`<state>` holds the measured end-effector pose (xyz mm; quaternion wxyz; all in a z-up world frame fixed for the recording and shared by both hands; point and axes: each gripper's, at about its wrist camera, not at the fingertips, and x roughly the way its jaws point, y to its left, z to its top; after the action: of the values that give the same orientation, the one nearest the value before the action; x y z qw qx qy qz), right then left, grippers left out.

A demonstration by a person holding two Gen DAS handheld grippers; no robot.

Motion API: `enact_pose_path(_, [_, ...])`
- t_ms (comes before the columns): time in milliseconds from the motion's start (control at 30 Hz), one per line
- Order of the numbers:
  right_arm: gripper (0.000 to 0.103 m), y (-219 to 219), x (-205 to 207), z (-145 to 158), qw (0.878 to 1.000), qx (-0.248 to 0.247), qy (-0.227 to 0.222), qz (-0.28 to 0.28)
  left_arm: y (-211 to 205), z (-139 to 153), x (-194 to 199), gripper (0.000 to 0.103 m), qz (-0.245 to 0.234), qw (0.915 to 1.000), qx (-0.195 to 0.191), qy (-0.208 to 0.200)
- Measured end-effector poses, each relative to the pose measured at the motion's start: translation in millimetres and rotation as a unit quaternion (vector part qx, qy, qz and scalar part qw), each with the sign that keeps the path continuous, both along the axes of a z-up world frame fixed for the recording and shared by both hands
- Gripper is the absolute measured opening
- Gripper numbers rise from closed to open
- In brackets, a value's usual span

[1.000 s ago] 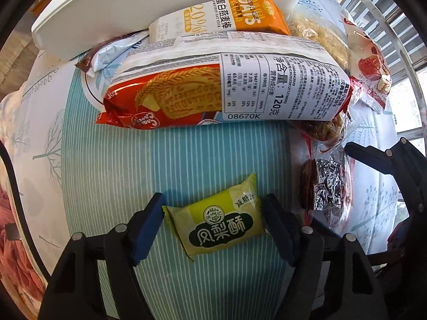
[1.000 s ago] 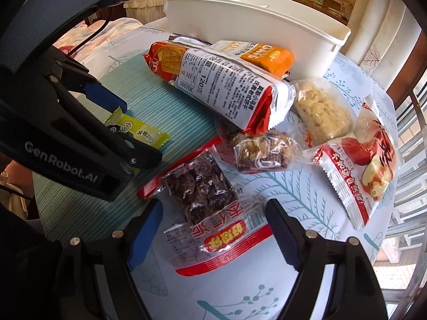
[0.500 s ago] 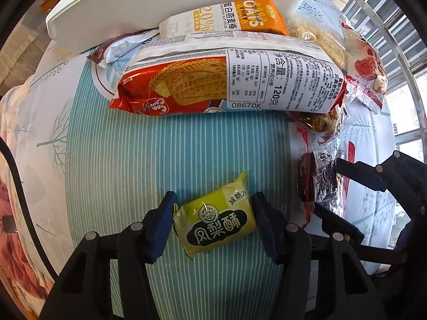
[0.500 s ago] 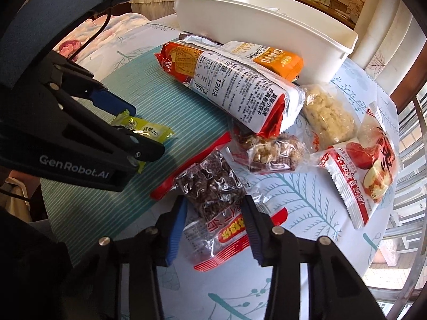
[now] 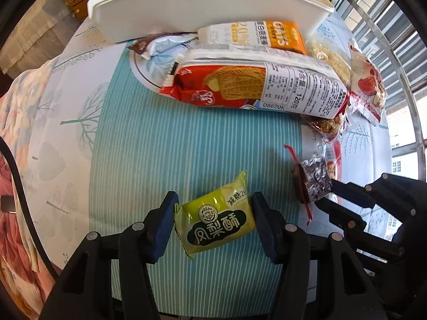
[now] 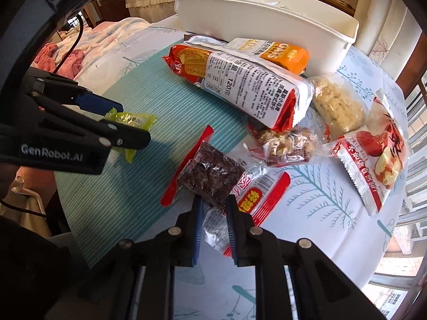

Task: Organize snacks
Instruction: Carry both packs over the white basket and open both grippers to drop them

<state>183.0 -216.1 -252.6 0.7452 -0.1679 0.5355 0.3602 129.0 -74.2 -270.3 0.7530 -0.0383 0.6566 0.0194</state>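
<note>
The left gripper (image 5: 212,220) points straight down over the teal striped part of the tabletop (image 5: 160,160). Its fingers (image 5: 162,225) stand at a narrow gap and press on both short ends of a yellow-green pineapple cake packet (image 5: 217,222), which is held between them. In the right wrist view this packet (image 6: 130,121) hangs a little above the cloth, with its shadow under it.

The right gripper (image 6: 213,229) is tilted down toward the tabletop, and its fingers (image 6: 197,229) are almost together. They pinch the clear end of a packet with a dark brown snack bar (image 6: 210,172) inside and a red printed edge; the packet lies partly on the teal stripes and partly on the white cloth with the tree print.

Further back lies a long biscuit pack (image 6: 240,80) in red and white, and behind it an orange oats bar pack (image 6: 277,52), which touches the white plastic bin (image 6: 267,18). To the right of them lie a pale puffed rice snack (image 6: 336,104), a brown nut cake in clear wrap (image 6: 285,144) and a red date snack bag (image 6: 373,154).
</note>
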Motion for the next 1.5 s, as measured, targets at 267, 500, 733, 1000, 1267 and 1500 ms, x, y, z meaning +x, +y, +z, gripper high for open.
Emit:
enact_pose_path(267, [0.014, 4, 3, 11, 0.999, 0.045, 0.027, -0.014, 25, 40, -11, 0.055, 0.032, 0.9992, -0.005, -0.025])
enact_pose_path(500, [0.014, 12, 7, 37, 0.995, 0.099, 0.028, -0.019, 41, 79, -5, 0.055, 0.059, 0.9968, -0.005, -0.053])
enact_pose_path(733, [0.014, 18, 13, 74, 0.988, 0.150, 0.014, -0.027, 62, 116, 12, 0.055, 0.074, 0.9934, -0.012, -0.086])
enact_pose_path(1000, [0.014, 23, 24, 118, 0.978, 0.199, -0.021, -0.062, 84, 161, 33, 0.055, 0.054, 0.9901, -0.016, -0.128])
enact_pose_path(1267, [0.014, 26, 39, 147, 0.965, 0.235, -0.049, -0.110, 93, 195, 56, 0.055, 0.012, 0.9858, -0.031, -0.165])
enact_pose_path(1500, [0.014, 25, 44, 158, 0.953, 0.247, -0.065, -0.161, 99, 213, 73, 0.055, -0.033, 0.9798, -0.053, -0.190])
